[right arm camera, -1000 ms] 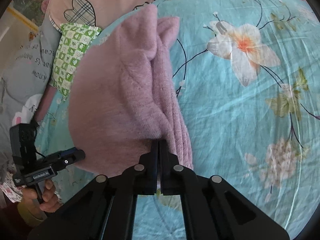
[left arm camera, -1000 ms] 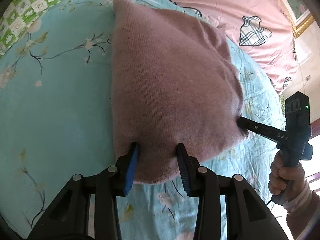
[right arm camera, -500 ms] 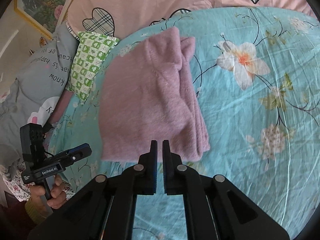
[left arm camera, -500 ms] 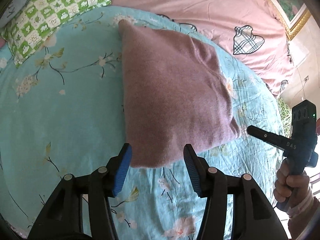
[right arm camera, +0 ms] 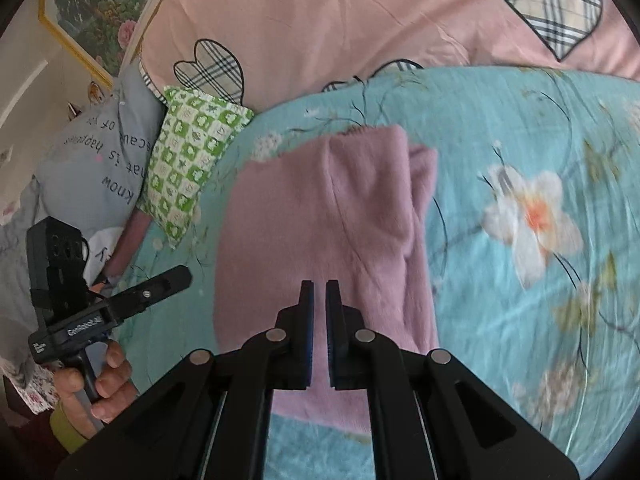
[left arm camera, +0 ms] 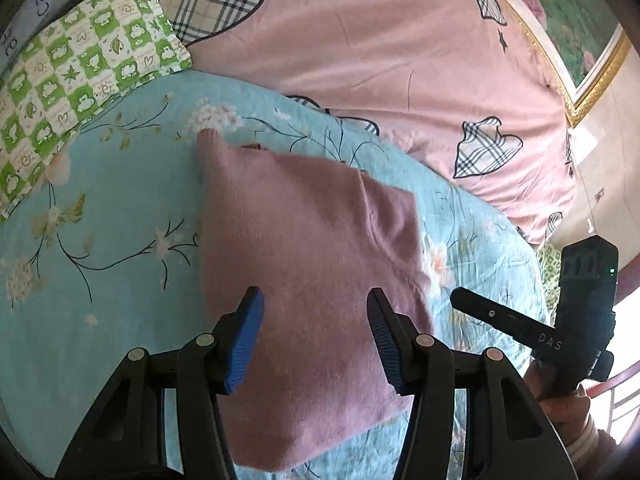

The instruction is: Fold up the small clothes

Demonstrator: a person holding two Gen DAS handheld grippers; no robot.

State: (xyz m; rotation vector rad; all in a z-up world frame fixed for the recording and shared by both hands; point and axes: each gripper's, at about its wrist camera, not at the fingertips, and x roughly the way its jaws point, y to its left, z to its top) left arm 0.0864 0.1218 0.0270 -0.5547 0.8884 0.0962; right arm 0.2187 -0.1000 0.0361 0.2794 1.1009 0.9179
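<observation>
A small pink knitted garment (left arm camera: 304,256) lies folded flat on the turquoise flowered bedsheet (left arm camera: 100,264); it also shows in the right wrist view (right arm camera: 320,216). My left gripper (left arm camera: 316,312) is open and empty, raised above the garment's near edge. My right gripper (right arm camera: 319,292) is nearly shut with a narrow gap, empty, raised above the garment's near part. Each gripper shows in the other's view, the right one (left arm camera: 520,328) and the left one (right arm camera: 148,292) beside the garment.
A pink duvet with plaid hearts (left arm camera: 400,60) lies behind the sheet. A green checked pillow (left arm camera: 76,92) and a grey printed pillow (right arm camera: 96,160) lie at the far side. A framed picture (right arm camera: 96,8) hangs on the wall.
The right gripper let go of the garment's edge. Both grippers drew back and rose away from it. The garment now lies flat on the sheet.
</observation>
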